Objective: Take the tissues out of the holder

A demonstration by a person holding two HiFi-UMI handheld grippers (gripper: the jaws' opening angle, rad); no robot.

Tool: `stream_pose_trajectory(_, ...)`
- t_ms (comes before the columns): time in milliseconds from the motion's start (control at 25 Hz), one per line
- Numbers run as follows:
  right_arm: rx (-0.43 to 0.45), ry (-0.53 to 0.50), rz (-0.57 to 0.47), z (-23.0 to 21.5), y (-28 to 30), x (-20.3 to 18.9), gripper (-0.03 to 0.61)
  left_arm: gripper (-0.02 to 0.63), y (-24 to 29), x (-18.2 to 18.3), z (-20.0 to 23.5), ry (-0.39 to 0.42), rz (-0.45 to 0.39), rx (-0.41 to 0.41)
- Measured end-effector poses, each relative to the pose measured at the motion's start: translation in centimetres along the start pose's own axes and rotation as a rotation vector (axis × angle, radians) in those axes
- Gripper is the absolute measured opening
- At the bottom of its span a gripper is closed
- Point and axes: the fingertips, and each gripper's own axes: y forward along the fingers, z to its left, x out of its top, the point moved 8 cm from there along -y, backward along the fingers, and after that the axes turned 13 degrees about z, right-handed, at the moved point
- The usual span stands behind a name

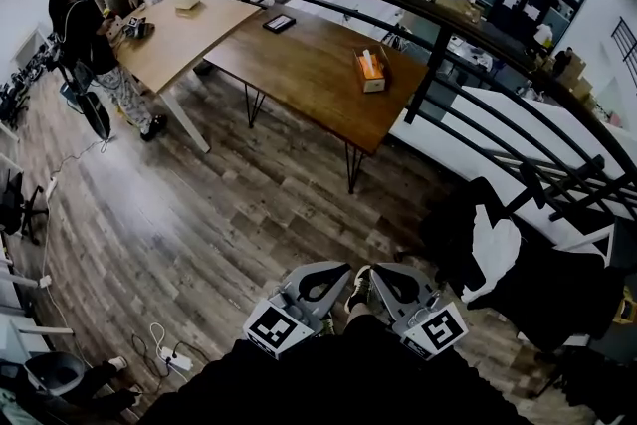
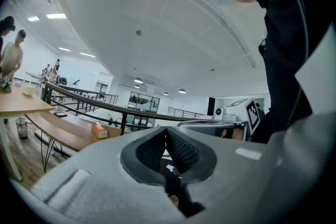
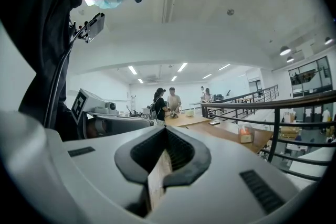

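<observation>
The tissue holder [image 1: 370, 70], a small wooden box with tissue sticking out of its top, stands near the right end of the dark wooden table [image 1: 299, 65], far from both grippers. It also shows small in the left gripper view [image 2: 99, 131] and the right gripper view [image 3: 245, 135]. My left gripper [image 1: 323, 271] and right gripper [image 1: 382, 271] sit side by side at the bottom of the head view, close to my body and over the floor. The left gripper [image 2: 166, 131] has its jaws shut with nothing held. The right gripper [image 3: 166, 131] is likewise shut and empty.
A black railing [image 1: 438, 45] runs behind the dark table. Two people [image 1: 100, 5] stand at a light wooden table [image 1: 179, 40] at far left. A dark flat object [image 1: 279, 22] lies on the dark table. A power strip with cables [image 1: 177, 360] lies on the floor. Dark furniture [image 1: 518, 264] stands at right.
</observation>
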Motion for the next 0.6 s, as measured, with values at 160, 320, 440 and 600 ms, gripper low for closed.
stream_pose_trajectory(160, 0.016, -0.008, 0.003, -2.8, 1.2, 0.7, 0.005, 0.009, 2.0, 1.0, 1.5, -0.001, -0.003, 0.011)
stream_pose_trajectory(320, 0.041, -0.026, -0.005, -5.5, 2.5, 1.5, 0.005, 0.009, 4.3, 2.0, 3.3, -0.017, -0.007, 0.024)
stream_pose_trajectory(440, 0.060, -0.032, -0.010, -7.8, 3.3, 2.4, 0.005, 0.009, 6.3, 3.1, 4.6, -0.017, -0.008, 0.034)
stream_pose_trajectory(600, 0.071, -0.037, -0.004, -10.9, 3.8, 3.1, 0.005, 0.009, 9.0, 4.6, 5.8, -0.001, -0.004, 0.045)
